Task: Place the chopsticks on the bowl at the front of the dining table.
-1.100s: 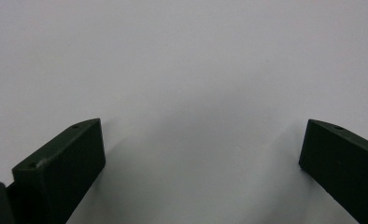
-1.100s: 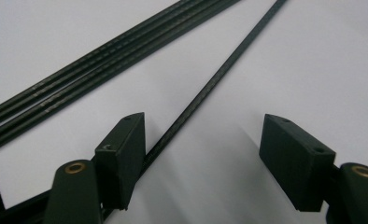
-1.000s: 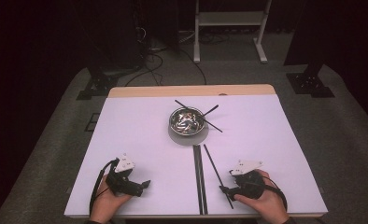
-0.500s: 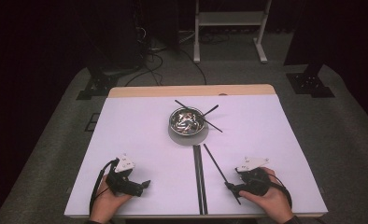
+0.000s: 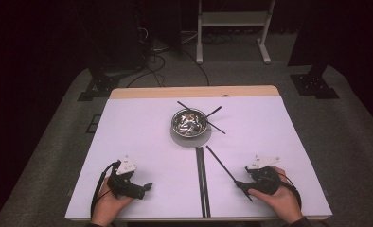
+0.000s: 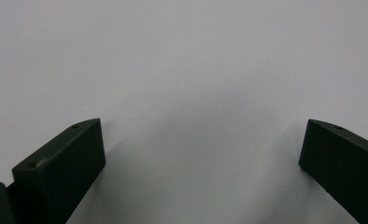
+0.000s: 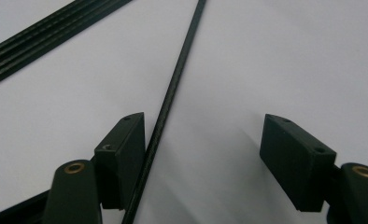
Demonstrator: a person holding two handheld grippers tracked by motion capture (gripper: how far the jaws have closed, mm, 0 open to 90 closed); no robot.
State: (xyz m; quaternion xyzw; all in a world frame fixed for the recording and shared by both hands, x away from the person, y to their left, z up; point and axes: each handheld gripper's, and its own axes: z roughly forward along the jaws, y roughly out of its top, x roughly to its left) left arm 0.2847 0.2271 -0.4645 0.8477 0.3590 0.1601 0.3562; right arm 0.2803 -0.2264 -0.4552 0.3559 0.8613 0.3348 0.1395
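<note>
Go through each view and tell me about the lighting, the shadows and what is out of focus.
High view: the white table is brightly lit, the room behind is nearly black, and the metal bowl glints. Left gripper view: the open left claw casts soft grey shadows on the table; the picture is evenly lit. Right gripper view: the thin black rod blurs towards the top, and the right claw shows faint shadows.

A white-topped table (image 5: 142, 137) with a bare wooden strip along its far edge carries a metal bowl (image 5: 189, 122) at far centre, black sticks (image 5: 216, 119) crossed beside it, a black strip (image 5: 202, 179) running toward the near edge, and a thin black rod (image 5: 225, 169) lying diagonally just right of that strip.
</note>
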